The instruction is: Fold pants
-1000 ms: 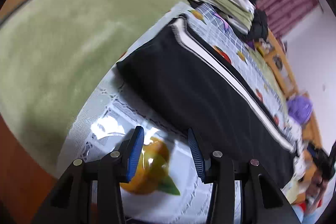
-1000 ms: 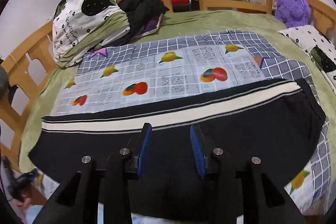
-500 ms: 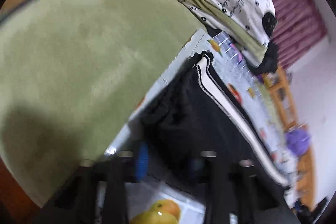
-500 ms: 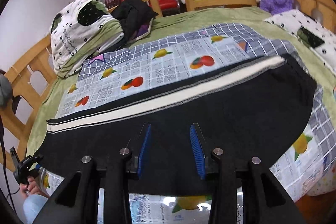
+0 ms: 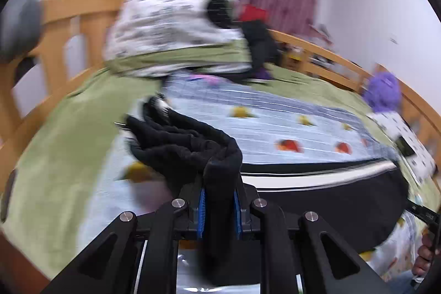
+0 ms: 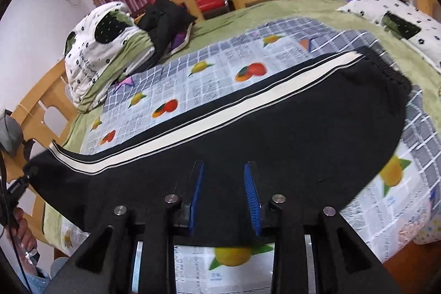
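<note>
Left wrist view: the left gripper (image 5: 219, 207) now has a bunch of black cloth pinched between its blue pads, jaws narrow and drawing in the last bit on it; a second ago the same jaws stood wide over the fruit-print sheet (image 5: 275, 126) with nothing in them. The pinched cloth is the leg end of the pants (image 5: 317, 200), which now rises off the bed in a crumpled ridge running back from the gripper, where before it lay flat. Frame is motion-blurred, so detail of the hem is poor. Right wrist view: the rest of the pants (image 6: 275, 128) lies spread across the sheet (image 6: 220, 79), white side stripe (image 6: 209, 117) toward the far side, waistband at the right. The right gripper (image 6: 224, 197) sits low over the near edge of the black cloth, jaws at a medium gap and closing; the pads do not visibly press on the cloth, so I read no grip yet. At far left the leg end is lifted, with a person's hand (image 6: 23, 228) below. Judgement: leg end is secured and the fold toward the waistband has begun; right side needs its own hold or must pin the cloth.
</note>
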Tool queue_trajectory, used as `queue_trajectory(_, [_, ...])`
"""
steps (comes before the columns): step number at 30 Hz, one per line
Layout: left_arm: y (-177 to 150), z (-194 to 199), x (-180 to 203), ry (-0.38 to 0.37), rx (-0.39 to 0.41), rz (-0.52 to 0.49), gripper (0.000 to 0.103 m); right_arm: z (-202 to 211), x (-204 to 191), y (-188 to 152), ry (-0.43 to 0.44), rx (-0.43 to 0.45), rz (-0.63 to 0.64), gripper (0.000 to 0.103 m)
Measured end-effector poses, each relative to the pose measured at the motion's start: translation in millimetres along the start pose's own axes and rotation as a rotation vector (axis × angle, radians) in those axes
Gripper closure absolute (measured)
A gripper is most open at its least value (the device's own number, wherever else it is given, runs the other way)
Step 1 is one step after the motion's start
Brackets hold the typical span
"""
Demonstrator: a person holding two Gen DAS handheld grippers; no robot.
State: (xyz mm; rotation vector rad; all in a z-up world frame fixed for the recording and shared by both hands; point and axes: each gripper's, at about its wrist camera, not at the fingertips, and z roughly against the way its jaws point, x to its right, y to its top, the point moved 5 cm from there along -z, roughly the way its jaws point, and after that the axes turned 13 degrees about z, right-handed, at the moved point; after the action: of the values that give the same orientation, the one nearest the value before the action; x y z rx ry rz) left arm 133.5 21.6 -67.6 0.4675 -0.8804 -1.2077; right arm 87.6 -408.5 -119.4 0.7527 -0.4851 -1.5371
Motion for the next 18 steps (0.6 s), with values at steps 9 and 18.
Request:
queue_trajectory(9, [-93.0,-71.5,181.1,-0.278,-0.23,-0.128,0.088,33.8,69.4,-22.9,-0.098,0.025,-0.095,0.072])
queue_trajectory(18, [-159.8,-69.3,180.1,-0.336,-0.43,-0.218,0.064,15.9,55.2,-26.5,-0.037,-0.04,-0.045,0.07])
